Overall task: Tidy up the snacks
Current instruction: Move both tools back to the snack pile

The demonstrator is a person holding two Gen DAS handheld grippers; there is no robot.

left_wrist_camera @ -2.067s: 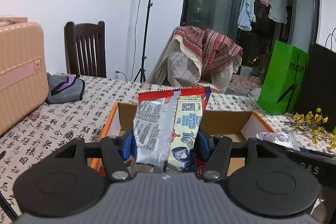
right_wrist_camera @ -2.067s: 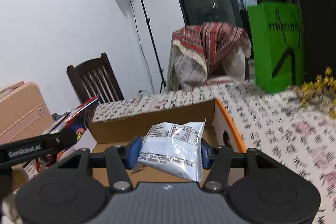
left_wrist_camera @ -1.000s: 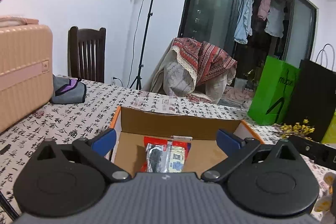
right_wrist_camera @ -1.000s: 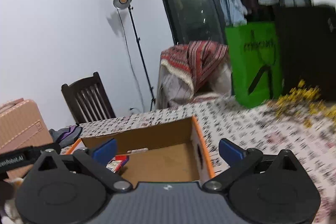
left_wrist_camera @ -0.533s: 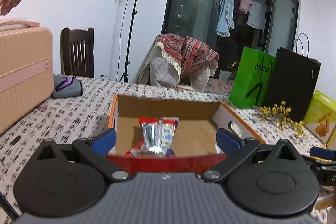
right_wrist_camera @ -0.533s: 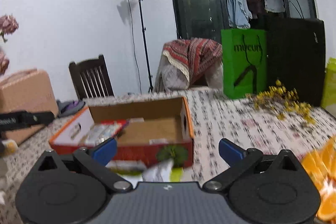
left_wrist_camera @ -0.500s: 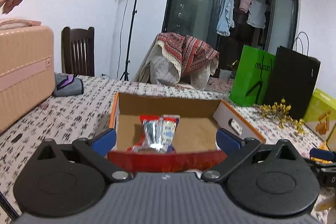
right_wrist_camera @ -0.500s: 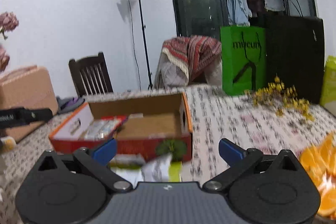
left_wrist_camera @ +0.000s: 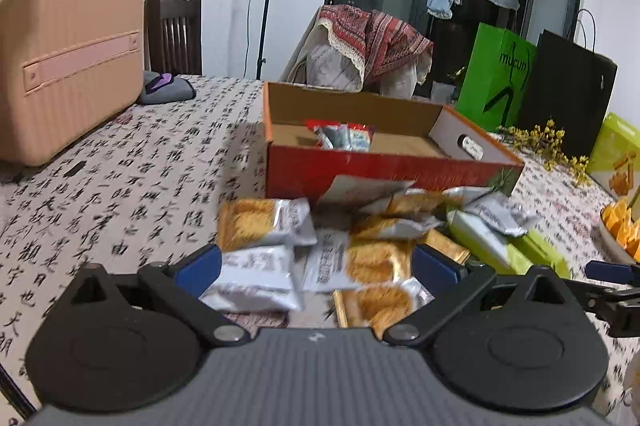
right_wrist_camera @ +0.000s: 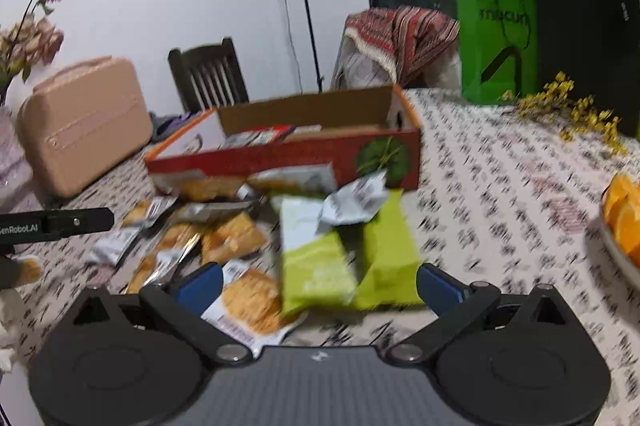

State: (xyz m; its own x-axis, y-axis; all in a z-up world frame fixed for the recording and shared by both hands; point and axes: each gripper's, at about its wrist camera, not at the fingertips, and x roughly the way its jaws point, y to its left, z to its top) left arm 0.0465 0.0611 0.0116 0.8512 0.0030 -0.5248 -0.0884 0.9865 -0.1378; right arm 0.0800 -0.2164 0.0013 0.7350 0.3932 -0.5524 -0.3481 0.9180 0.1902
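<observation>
A red cardboard box point(left_wrist_camera: 384, 170) stands open on the table and holds a red and silver snack packet point(left_wrist_camera: 344, 135). In front of it lies a pile of several snack packets point(left_wrist_camera: 320, 246), silver with orange cracker prints. My left gripper point(left_wrist_camera: 316, 266) is open and empty, low over this pile. In the right wrist view the box point(right_wrist_camera: 280, 154) is ahead, with two green packets point(right_wrist_camera: 348, 258) and cracker packets point(right_wrist_camera: 224, 238) before it. My right gripper point(right_wrist_camera: 318, 286) is open and empty, just above the green packets.
A pink suitcase point(left_wrist_camera: 68, 62) stands at the left. A green bag point(left_wrist_camera: 496, 74) and a black bag point(left_wrist_camera: 568, 94) stand at the back right, with yellow flowers point(left_wrist_camera: 548, 142). A bowl of orange slices point(right_wrist_camera: 624, 210) sits at the right edge. A chair point(left_wrist_camera: 172, 34) is behind the table.
Both grippers let go of their packets into the box and opened. Both then drew back from the box and dropped low over the pile in front of it.
</observation>
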